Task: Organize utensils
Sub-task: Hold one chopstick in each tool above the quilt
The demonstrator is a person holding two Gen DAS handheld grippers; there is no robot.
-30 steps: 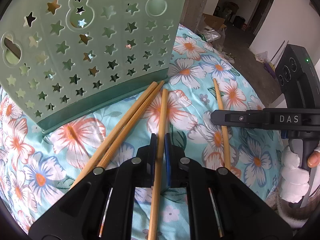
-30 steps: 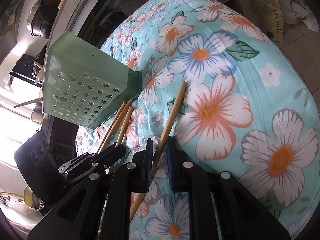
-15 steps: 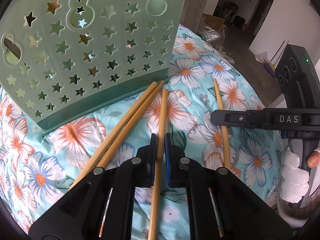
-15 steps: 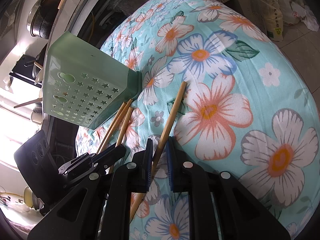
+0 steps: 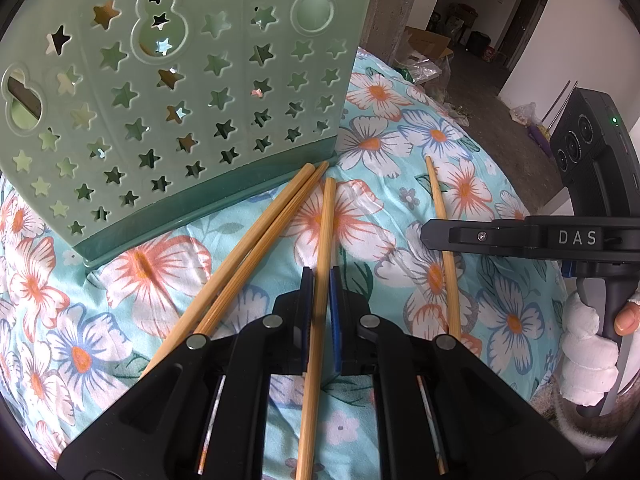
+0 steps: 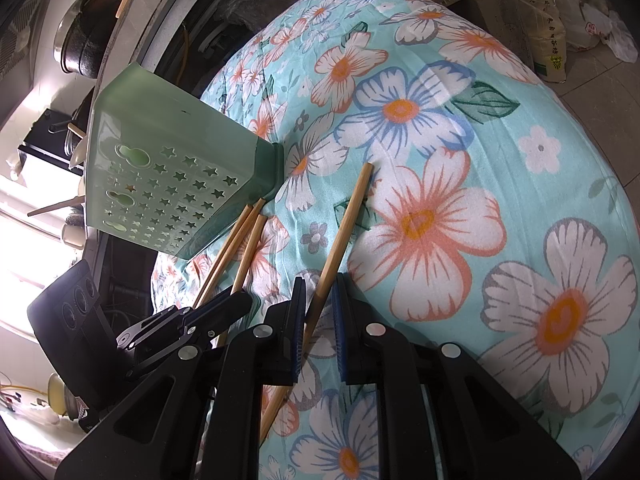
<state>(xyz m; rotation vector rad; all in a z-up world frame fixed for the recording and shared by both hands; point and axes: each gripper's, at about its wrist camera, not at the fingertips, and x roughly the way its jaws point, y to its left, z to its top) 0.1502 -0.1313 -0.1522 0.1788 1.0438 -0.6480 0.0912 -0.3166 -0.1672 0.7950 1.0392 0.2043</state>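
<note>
Two bamboo chopsticks are each held low over the floral cloth (image 5: 516,320). My left gripper (image 5: 319,276) is shut on one chopstick (image 5: 326,216), whose far tip points at the base of the pale green star-holed utensil holder (image 5: 180,100). My right gripper (image 6: 320,284) is shut on the other chopstick (image 6: 348,216), which runs aslant between its blue pads. In the left wrist view the right gripper (image 5: 430,234) shows side-on over that chopstick (image 5: 438,196). The right wrist view shows the left gripper (image 6: 240,300) below the holder (image 6: 160,184).
Two more chopsticks (image 5: 260,232) lie side by side, their tips against the holder's dark green base. A hand with a white-wrapped finger (image 5: 584,360) holds the right gripper's handle. Past the cloth's edge are a cardboard box (image 5: 428,42), food bags (image 6: 548,40) and pots (image 6: 86,32).
</note>
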